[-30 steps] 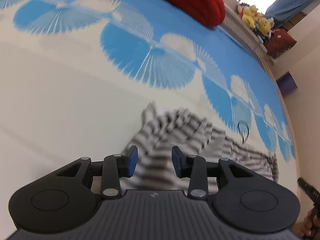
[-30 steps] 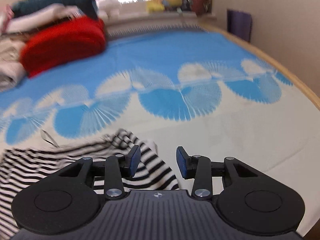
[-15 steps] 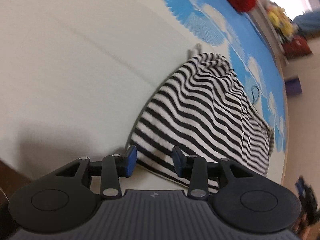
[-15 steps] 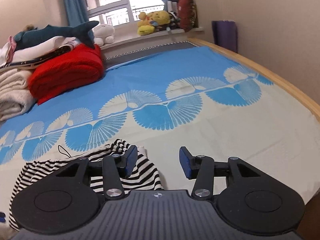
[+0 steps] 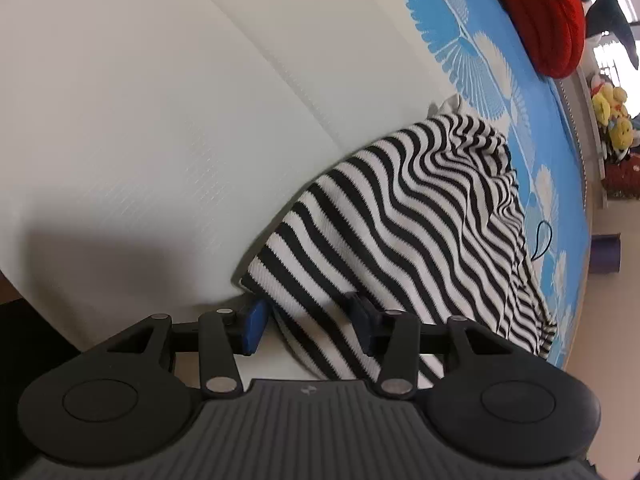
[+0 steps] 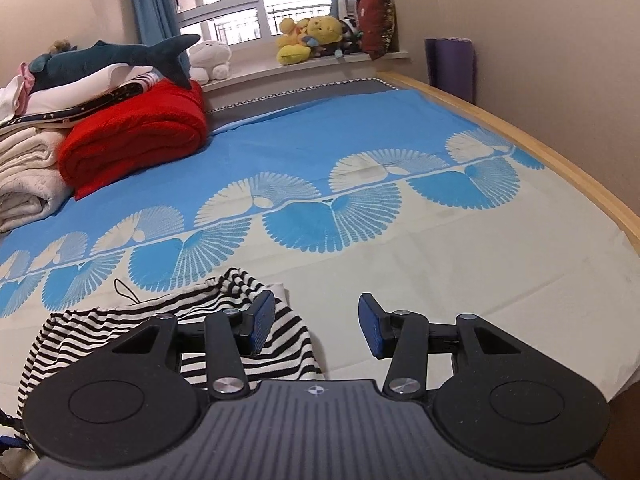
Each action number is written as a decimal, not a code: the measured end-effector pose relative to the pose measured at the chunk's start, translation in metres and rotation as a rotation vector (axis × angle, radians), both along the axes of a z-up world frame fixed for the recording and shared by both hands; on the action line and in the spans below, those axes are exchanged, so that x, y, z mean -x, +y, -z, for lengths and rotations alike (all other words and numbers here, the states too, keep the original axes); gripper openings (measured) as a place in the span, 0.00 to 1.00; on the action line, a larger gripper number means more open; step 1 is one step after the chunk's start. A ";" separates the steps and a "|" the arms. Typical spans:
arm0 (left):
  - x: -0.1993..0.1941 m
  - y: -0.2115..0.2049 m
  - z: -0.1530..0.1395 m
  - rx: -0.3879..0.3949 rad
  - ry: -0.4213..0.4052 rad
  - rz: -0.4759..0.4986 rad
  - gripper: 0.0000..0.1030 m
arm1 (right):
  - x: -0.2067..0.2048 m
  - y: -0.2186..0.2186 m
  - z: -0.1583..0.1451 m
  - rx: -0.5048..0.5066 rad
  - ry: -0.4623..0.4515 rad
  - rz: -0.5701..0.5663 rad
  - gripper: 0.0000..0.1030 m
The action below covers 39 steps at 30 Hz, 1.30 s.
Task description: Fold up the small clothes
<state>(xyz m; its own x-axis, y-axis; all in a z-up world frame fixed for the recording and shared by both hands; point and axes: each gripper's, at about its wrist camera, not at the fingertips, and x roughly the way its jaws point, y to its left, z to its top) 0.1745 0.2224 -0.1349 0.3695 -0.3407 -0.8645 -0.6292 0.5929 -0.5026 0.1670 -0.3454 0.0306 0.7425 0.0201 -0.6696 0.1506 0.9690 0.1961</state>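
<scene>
A black-and-white striped garment [image 5: 408,232] lies rumpled on the bed's white and blue sheet [image 5: 160,100], near the front edge. My left gripper [image 5: 306,326] is open, its fingers either side of the garment's near corner hem, low over the sheet. In the right wrist view the same garment [image 6: 224,312] lies at lower left. My right gripper [image 6: 316,330] is open and empty; its left finger [image 6: 260,322] is over the garment's right edge and its right finger over bare sheet.
A red folded blanket [image 6: 132,136], white folded towels [image 6: 24,176] and a shark plush [image 6: 116,56] are piled at the far left. Soft toys [image 6: 316,32] sit on the windowsill. The bed's wooden edge [image 6: 560,160] runs along the right. A purple roll [image 6: 450,66] stands by the wall.
My left gripper has dropped and closed in on the garment's near corner, which now sits between its open fingers. My right gripper has opened a little wider and steadied.
</scene>
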 end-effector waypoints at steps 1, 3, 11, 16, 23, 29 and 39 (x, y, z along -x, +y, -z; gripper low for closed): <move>-0.004 -0.004 -0.002 -0.011 -0.005 0.008 0.35 | 0.000 -0.002 0.001 0.001 0.002 0.003 0.47; -0.007 -0.009 -0.004 -0.034 -0.026 0.041 0.13 | 0.000 -0.004 0.002 0.004 0.006 0.008 0.47; -0.005 -0.026 -0.031 -0.183 -0.134 0.138 0.09 | -0.006 0.002 0.006 0.015 0.030 0.016 0.47; -0.001 -0.028 -0.036 -0.211 -0.156 0.181 0.09 | -0.012 0.017 0.008 0.040 0.043 -0.010 0.47; -0.004 -0.029 -0.038 -0.213 -0.171 0.196 0.08 | -0.016 0.034 0.010 0.079 0.050 -0.042 0.47; 0.003 -0.020 -0.046 -0.223 -0.194 0.178 0.08 | -0.017 0.035 0.010 0.065 0.053 -0.019 0.47; 0.003 -0.032 -0.068 -0.439 -0.141 0.231 0.07 | -0.024 0.029 0.013 0.055 0.064 0.010 0.47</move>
<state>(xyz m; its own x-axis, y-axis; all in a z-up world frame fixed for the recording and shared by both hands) 0.1714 0.1901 -0.0666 0.4510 -0.0438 -0.8915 -0.4006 0.8826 -0.2460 0.1914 -0.3168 0.0179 0.6979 -0.0250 -0.7157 0.1707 0.9764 0.1323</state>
